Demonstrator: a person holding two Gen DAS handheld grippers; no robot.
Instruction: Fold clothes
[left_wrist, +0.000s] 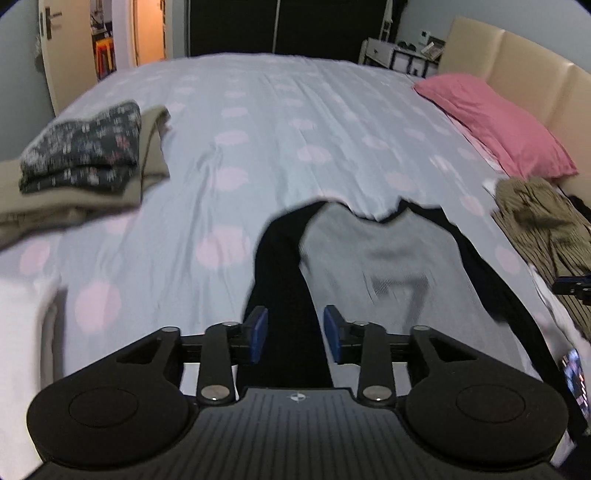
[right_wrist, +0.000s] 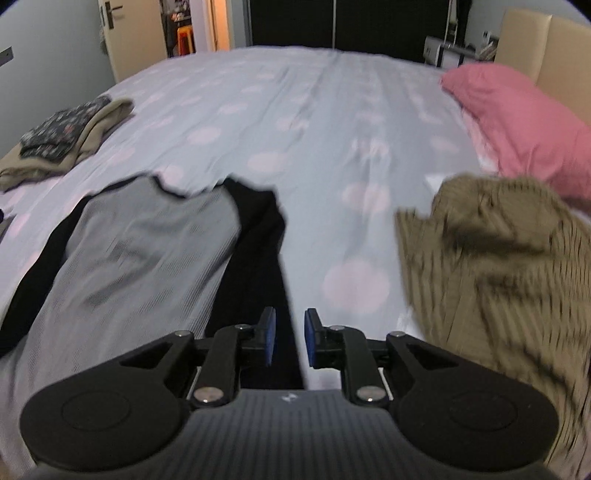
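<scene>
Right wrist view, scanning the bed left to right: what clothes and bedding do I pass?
Folded pile of clothes at the far left → grey shirt with black sleeves → bare stretch of the dotted bedsheet → crumpled olive garment → pink pillow at the far right.

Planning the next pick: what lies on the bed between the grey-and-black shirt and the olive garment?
Only bare dotted sheet separates the shirt from the olive garment; the right wrist view shows it clearest.
</scene>
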